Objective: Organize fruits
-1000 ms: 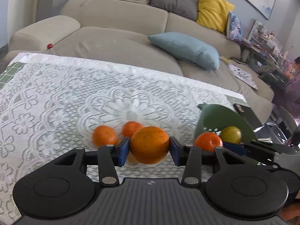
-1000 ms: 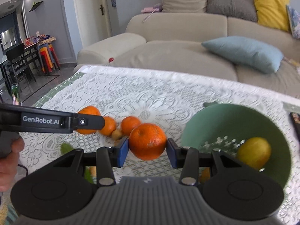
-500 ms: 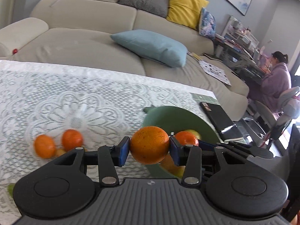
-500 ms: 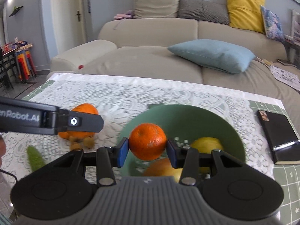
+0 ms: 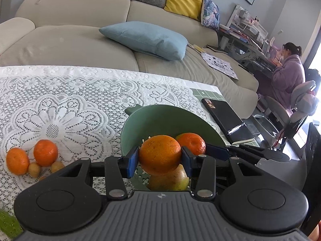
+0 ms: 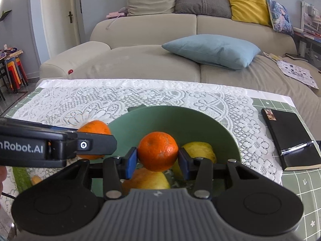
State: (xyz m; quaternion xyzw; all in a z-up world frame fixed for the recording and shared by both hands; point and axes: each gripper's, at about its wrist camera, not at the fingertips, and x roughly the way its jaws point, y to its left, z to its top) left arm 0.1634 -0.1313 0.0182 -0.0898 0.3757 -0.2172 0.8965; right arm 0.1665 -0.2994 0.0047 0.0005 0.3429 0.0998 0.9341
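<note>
My left gripper [image 5: 159, 158] is shut on an orange [image 5: 158, 150] and holds it over the near rim of the green bowl [image 5: 160, 118]. My right gripper [image 6: 157, 158] is shut on a smaller orange [image 6: 158, 147] above the same bowl [image 6: 180, 118]; this orange also shows in the left wrist view [image 5: 193, 141]. In the bowl lie a yellow fruit [image 6: 200, 149] and a yellow-orange fruit [image 6: 146, 178]. Two oranges [image 5: 45, 151] and several small brown fruits [image 5: 34, 169] lie on the lace cloth to the left.
A black notebook with a pen [image 6: 291, 138] lies on the table right of the bowl. A green vegetable [image 6: 21, 177] lies at the table's left front. A beige sofa with a blue cushion [image 6: 212, 50] stands behind the table. A person [image 5: 289, 66] sits at a desk far right.
Both grippers have moved right with their oranges, from over the cloth to above the green bowl. The loose oranges now lie further left in the left wrist view.
</note>
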